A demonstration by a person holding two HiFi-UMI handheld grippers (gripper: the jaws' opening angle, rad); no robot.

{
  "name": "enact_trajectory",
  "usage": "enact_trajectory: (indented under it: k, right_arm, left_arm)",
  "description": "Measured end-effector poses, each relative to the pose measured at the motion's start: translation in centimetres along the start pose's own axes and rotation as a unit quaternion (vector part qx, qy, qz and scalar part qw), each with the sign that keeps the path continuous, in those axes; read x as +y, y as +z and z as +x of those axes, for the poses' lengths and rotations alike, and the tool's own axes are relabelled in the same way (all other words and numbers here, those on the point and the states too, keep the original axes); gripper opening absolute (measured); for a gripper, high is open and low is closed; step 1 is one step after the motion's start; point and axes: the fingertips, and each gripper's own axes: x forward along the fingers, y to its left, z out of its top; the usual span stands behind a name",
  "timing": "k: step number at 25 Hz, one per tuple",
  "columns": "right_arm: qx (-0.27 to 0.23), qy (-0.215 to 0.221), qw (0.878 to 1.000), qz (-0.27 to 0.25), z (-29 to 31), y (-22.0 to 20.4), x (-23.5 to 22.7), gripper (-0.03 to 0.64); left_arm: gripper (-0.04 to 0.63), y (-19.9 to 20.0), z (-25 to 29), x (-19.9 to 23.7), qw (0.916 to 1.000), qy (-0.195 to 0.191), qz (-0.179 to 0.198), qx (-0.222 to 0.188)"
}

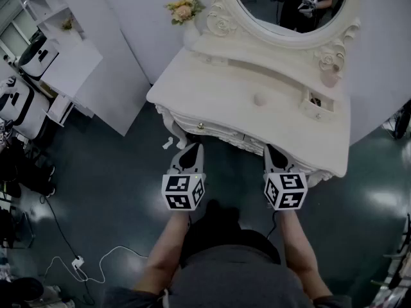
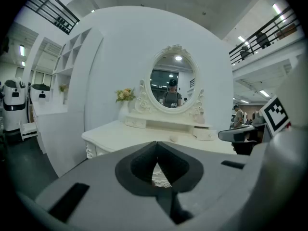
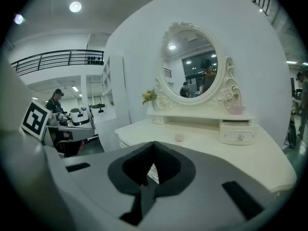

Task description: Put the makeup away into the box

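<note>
A small round pale pink makeup item (image 1: 260,99) lies alone on the white vanity top (image 1: 212,85); it also shows in the left gripper view (image 2: 173,138) and the right gripper view (image 3: 179,137). A little white drawer box (image 1: 316,105) stands at the table's right back, also seen from the right gripper (image 3: 237,134). My left gripper (image 1: 194,148) and right gripper (image 1: 270,149) hover side by side in front of the table's front edge, pointing at it. Both are shut with nothing between the jaws, and both are well short of the makeup.
An oval mirror (image 1: 289,5) in a carved frame rises behind the table. Flowers (image 1: 184,8) stand at the back left and a pink jar (image 1: 329,77) on the shelf above the drawer box. White shelving (image 1: 70,56) stands to the left, and cables (image 1: 96,265) lie on the dark floor.
</note>
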Motion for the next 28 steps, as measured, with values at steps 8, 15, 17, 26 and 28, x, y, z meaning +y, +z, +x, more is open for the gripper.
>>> enact_trajectory:
  k: [8, 15, 17, 26, 28]
  right_arm:
    - [-0.007, 0.012, 1.0, -0.003, -0.5, -0.2, -0.1, 0.003]
    - [-0.024, 0.022, 0.999, -0.009, -0.1, 1.1, -0.2, 0.005]
    - [-0.028, 0.021, 0.999, -0.014, 0.2, 1.5, -0.4, 0.005]
    - [-0.02, 0.03, 0.999, -0.006, 2.2, 2.1, -0.8, 0.12]
    - [-0.016, 0.033, 0.999, -0.005, 2.9, 2.3, -0.9, 0.144]
  left_arm:
    - [0.006, 0.0, -0.3, -0.6, 1.0, 0.006, 0.005, -0.002]
    - [0.006, 0.3, 0.1, -1.0, 0.9999, 0.006, 0.009, -0.005]
    - [0.006, 0.5, 0.3, -1.1, 0.9999, 0.007, 0.011, -0.006]
    - [0.006, 0.6, 1.8, -0.7, 0.9998, 0.011, 0.014, 0.002]
    - [0.006, 0.8, 2.4, -0.5, 0.9998, 0.01, 0.014, 0.003]
